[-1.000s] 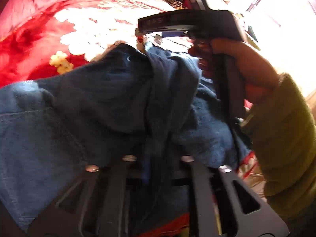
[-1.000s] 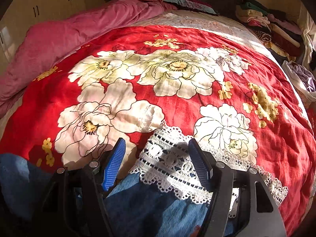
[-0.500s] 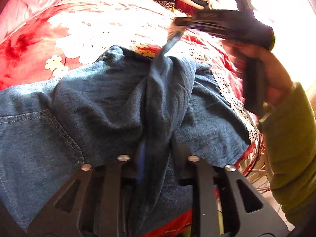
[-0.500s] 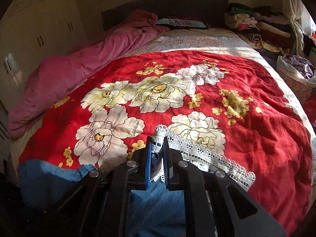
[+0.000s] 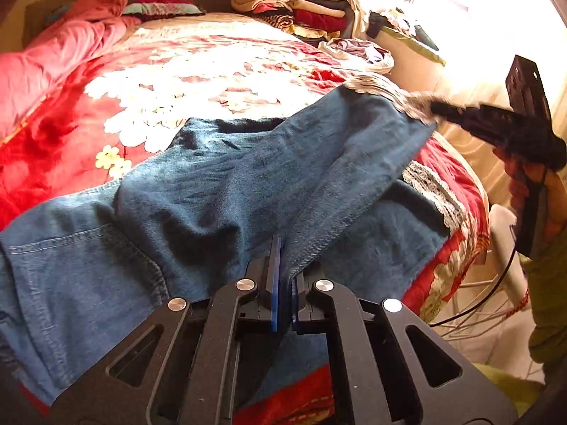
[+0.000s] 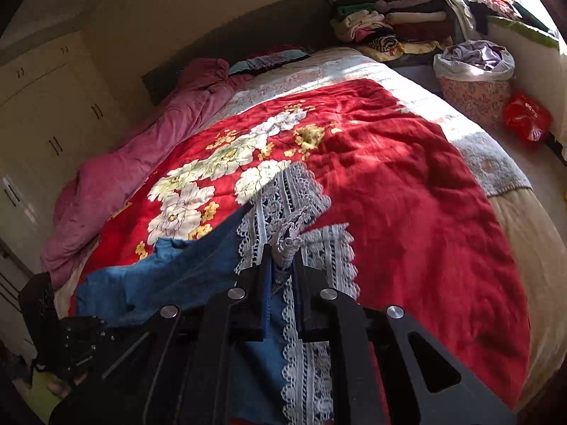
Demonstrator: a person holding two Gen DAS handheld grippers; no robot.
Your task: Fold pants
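Note:
Blue denim pants (image 5: 219, 184) with white lace hems lie across the near end of a red flowered bedspread (image 5: 63, 131). My left gripper (image 5: 283, 276) is shut on the denim edge of the upper leg near its middle. That leg stretches taut to the right, where my right gripper (image 5: 439, 109) grips its lace hem (image 5: 386, 88). In the right wrist view my right gripper (image 6: 283, 262) is shut on a bunched bit of lace (image 6: 288, 237), with the denim (image 6: 166, 276) trailing left. The lower leg's lace hem (image 5: 436, 191) rests on the bed edge.
A pink quilt (image 6: 141, 148) runs along the bed's left side. Stacked folded clothes (image 6: 393, 24) and a laundry basket (image 6: 475, 85) stand at the far right by the window. A red bag (image 6: 526, 120) lies on the floor. A wardrobe (image 6: 46, 106) stands at left.
My right gripper shut on the lace hem and swung far right, pulling the upper leg out flat and taut. My left gripper reclamped the denim edge and rose a little.

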